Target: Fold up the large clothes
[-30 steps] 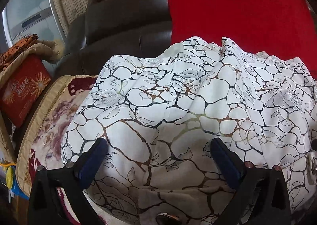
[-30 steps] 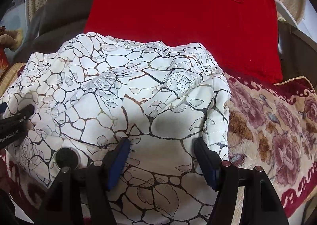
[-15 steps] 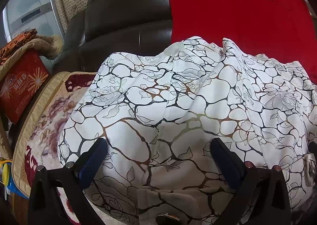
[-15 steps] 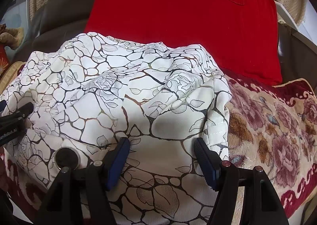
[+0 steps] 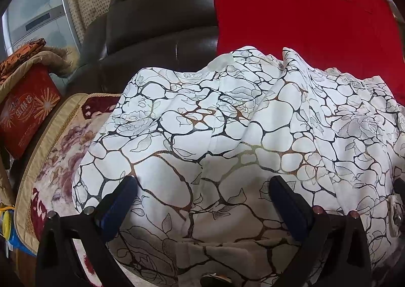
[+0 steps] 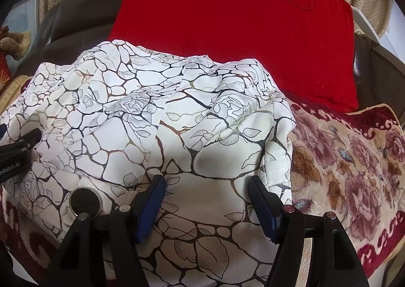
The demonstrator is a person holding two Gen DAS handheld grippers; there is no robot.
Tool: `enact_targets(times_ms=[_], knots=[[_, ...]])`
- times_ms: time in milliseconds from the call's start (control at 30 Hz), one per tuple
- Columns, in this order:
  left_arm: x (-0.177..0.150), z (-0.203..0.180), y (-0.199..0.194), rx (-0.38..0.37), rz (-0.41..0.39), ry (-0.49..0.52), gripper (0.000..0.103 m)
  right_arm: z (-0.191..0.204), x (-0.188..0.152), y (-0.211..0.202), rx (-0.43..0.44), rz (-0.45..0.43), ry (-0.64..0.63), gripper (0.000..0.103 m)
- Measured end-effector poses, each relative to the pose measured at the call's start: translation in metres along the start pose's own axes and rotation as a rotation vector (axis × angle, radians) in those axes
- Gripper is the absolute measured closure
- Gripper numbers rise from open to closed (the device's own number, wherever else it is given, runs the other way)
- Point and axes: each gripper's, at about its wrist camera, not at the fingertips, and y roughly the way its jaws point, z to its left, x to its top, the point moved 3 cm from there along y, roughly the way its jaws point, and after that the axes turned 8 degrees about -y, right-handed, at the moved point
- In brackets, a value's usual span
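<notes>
A white garment with a black and gold cracked-stone and rose print (image 5: 227, 130) lies bunched on a floral sofa cover. It also fills the right wrist view (image 6: 157, 115). My left gripper (image 5: 202, 183) is open, its blue-padded fingers spread just above the garment's near part. My right gripper (image 6: 206, 180) is open too, fingers spread over the garment close to its right hemmed edge (image 6: 276, 163). The left gripper's body (image 6: 17, 150) shows at the left edge of the right wrist view. Neither gripper holds cloth.
A red cushion (image 6: 240, 26) leans on the dark leather sofa back (image 5: 157, 21) behind the garment. The floral plush cover (image 6: 349, 160) lies bare to the right. A red gift box (image 5: 25, 110) and folded blankets (image 5: 30, 57) sit at far left.
Both grippers stay open over the garment. The left wrist view has shifted slightly, with the garment sitting a little lower and the sofa back more exposed. The garment has not visibly changed shape.
</notes>
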Motion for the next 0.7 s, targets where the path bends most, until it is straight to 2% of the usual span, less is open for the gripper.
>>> enact_targets(times_ms=[167, 700], knots=[[0.0001, 0.0007, 0.0006, -0.005, -0.003, 0.005, 0.000, 0.0056, 0.0004, -0.0005, -0.048, -0.009, -0.029, 0.032], [0.0004, 0.0004, 0.0015, -0.008, -0.005, 0.008, 0.000, 0.0052, 0.0008, -0.0003, -0.054, -0.011, -0.035, 0.032]])
